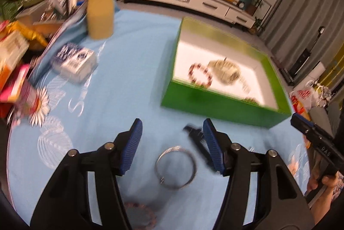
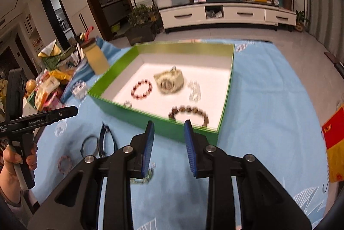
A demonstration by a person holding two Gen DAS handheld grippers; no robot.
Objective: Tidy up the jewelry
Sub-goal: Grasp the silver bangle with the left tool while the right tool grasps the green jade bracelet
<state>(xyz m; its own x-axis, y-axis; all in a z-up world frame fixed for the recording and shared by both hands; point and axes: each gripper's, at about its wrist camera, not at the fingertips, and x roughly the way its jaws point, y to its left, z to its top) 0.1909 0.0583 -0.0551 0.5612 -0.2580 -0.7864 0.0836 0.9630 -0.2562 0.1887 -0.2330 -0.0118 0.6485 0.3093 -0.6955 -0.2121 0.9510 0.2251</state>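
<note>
Your left tongs [image 1: 172, 133] hang released over the light blue cloth [image 1: 129, 71] on the table, jaws standing wide with nothing between the blue pads. Just below them on the cloth lies a silver wire bangle [image 1: 175, 167], and beside the right pad a dark blue watch-like strap [image 1: 196, 139]; a pink bead bracelet [image 1: 142, 212] lies nearer you, partly hidden between the tong arms. None of these touches the pads.

Your right tongs [image 2: 169, 133] are also released, jaws narrower but apart, and empty. They point at the near wall of the green box [image 2: 154, 124]. A small clear crystal piece [image 2: 148, 176] lies on the cloth under the left pad; whether it touches the pad is hard to tell.

Inside the box, on its white floor, you already have a dark red bead bracelet [image 2: 142, 89], a pale gold pouch-like item [image 2: 171, 81], a clear crystal bracelet [image 2: 194, 90], a brown wooden bead bracelet [image 2: 189, 113] against the near wall, and a small beaded piece [image 2: 127, 104] in the near left corner.

A yellow bottle [image 1: 100, 13] and a tissue pack [image 1: 74, 64] stand off to the left of the box.
</note>
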